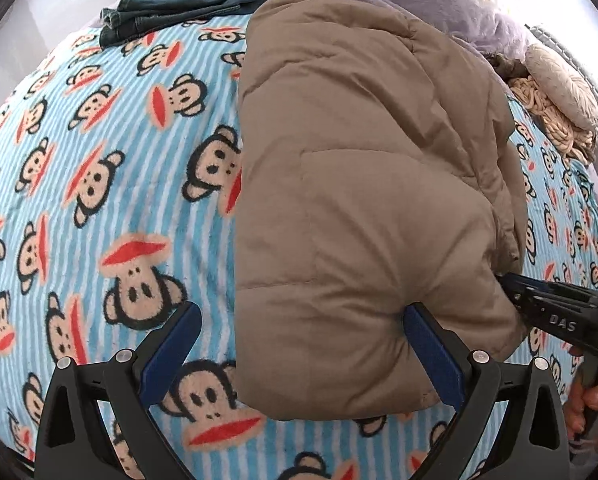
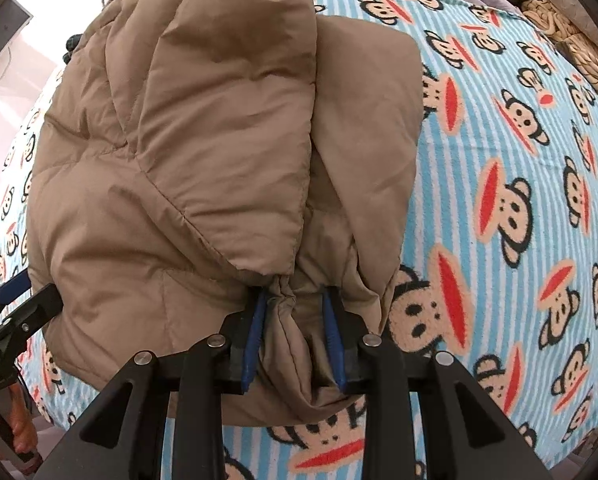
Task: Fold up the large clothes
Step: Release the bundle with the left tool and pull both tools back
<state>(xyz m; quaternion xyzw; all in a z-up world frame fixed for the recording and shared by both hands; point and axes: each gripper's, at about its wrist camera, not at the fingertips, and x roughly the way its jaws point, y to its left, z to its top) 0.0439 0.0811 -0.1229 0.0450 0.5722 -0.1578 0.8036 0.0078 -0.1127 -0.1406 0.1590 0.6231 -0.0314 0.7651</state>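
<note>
Left wrist view: I saw my left gripper (image 1: 303,344) spread wide over the blue striped monkey-print fleece blanket (image 1: 99,200), its right finger touching the puffy tan quilted down jacket (image 1: 359,200) lying folded there. Right wrist view: my right gripper (image 2: 295,340) was clamped on a bunch of the jacket's near edge.

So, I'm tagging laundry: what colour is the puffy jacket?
Plain tan-brown; the jacket shows best in the right wrist view.
</note>
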